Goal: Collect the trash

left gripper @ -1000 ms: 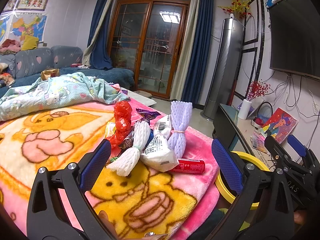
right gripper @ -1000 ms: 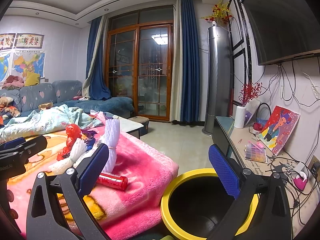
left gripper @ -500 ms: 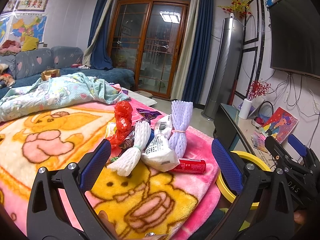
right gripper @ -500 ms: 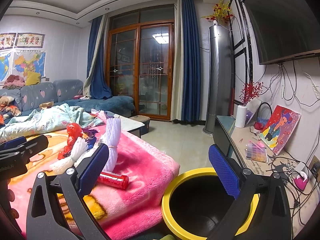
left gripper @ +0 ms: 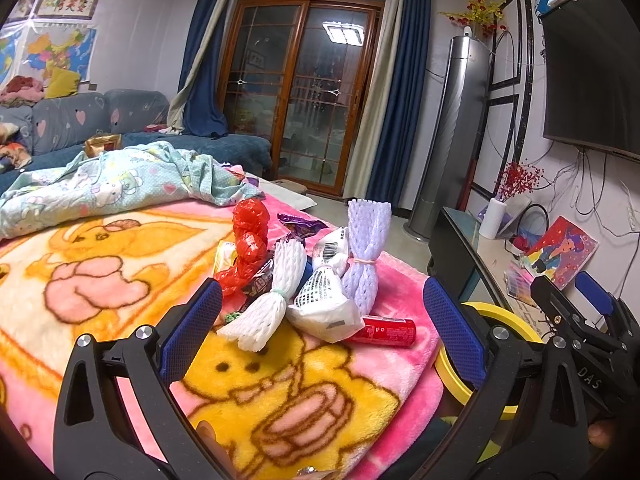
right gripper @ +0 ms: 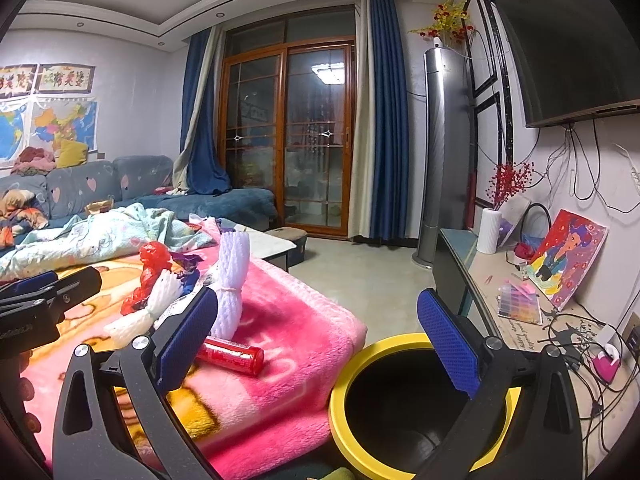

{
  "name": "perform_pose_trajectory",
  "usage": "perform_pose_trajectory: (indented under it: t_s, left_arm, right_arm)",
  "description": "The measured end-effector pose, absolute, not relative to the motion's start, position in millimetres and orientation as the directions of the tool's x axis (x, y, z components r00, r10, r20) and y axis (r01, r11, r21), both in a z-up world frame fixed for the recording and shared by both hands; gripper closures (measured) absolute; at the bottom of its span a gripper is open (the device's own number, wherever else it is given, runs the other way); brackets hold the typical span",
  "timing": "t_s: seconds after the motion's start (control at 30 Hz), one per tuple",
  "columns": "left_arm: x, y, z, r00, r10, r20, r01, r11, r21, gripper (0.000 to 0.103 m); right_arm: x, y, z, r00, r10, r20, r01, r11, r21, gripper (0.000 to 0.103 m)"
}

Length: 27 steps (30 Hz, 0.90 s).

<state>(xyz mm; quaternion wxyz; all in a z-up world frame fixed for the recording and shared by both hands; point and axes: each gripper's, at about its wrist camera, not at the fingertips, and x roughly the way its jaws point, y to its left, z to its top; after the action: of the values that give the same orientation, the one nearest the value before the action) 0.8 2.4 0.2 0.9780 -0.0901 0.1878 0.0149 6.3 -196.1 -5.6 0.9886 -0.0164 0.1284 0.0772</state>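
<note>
The trash pile (left gripper: 304, 276) lies near the corner of the pink blanket (left gripper: 120, 280): white foam net (left gripper: 272, 300), lilac foam net (left gripper: 366, 256), white bag (left gripper: 324, 300), red plastic wrap (left gripper: 250, 240), and nearest the edge a red can (left gripper: 386, 332) on its side, its long axis running across the view. The pile sits straight ahead of the left claw (left gripper: 322, 330), between its wide-open, empty jaws, so that hand looks nearer. The right claw (right gripper: 316, 340), also spread wide and empty, hangs over the yellow-rimmed bin (right gripper: 348, 364) beside the blanket's edge; what shows of the bin's dark inside looks empty.
</note>
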Motion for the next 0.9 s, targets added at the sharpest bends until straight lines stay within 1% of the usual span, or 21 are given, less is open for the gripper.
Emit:
perform_pose_trajectory:
  t_s: [0.23, 0.67, 0.77, 0.9]
  left_arm:
    - [5, 18, -8, 0.921, 0.018, -0.389, -0.096, 0.978, -0.183, 0.011]
    - [16, 68, -23, 0.877, 0.115, -0.466, -0.215, 0.962, -0.168, 0.011]
    - [22, 78, -27, 0.865, 0.098, -0.493, -0.208, 0.963, -0.173, 0.011]
    - [41, 86, -33, 0.83, 0.032, -0.557, -0.157, 0.971, -0.178, 0.011]
  right_arm:
    - [16, -188, -7, 0.934, 0.195, -0.301, -0.208, 0.978, -0.011, 0.006]
    - [57, -145, -17, 0.864, 0.301, -0.403, -0.336, 0.942, -0.019, 0.006]
    - [69, -133, -17, 0.857, 0.311, -0.412, -0.354, 0.935, -0.031, 0.006]
    - [90, -124, -13, 0.844, 0.325, -0.426, -0.373, 0.927, -0.032, 0.006]
